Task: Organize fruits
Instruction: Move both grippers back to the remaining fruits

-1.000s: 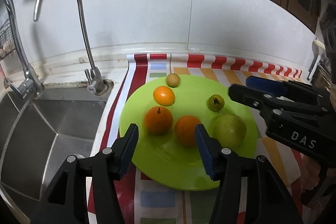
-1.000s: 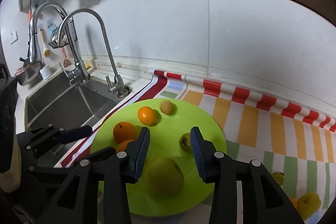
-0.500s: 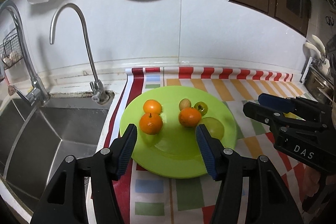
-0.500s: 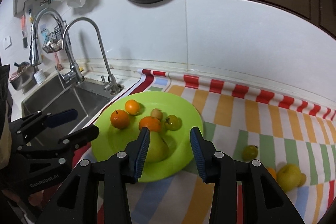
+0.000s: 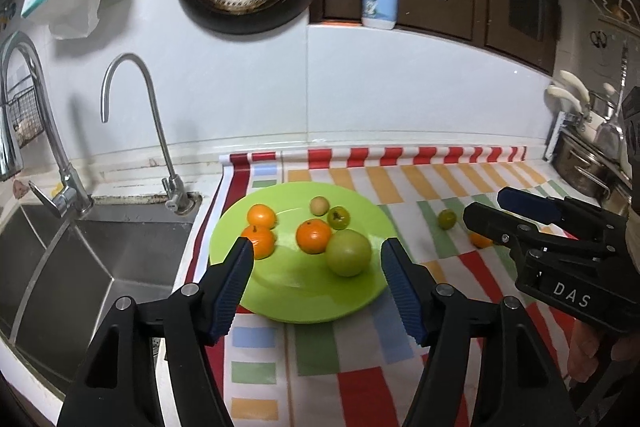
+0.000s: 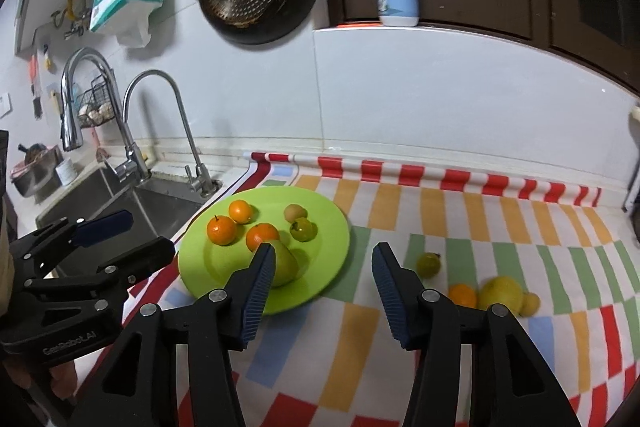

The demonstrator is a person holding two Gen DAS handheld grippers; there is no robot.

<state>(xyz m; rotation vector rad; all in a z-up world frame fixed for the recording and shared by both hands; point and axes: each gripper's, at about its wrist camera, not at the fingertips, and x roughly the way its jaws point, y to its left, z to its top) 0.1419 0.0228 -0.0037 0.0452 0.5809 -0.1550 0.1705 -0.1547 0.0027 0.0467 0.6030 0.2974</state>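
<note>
Both grippers' fingers [image 5: 236,281] opening, empty.

Plate [image 6: 320,291] on the cloth [image 6: 440,347], sink [image 6: 160,203] at nine o'clock; loose fruits [image 6: 500,293] at three o'clock.

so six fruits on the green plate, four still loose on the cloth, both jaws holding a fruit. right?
Not quite. Both grippers, left and right, are empty, jaws opening with nothing gripped, as both wrist views show. Six fruits on the green plate and four on the striped cloth are correct.
</note>
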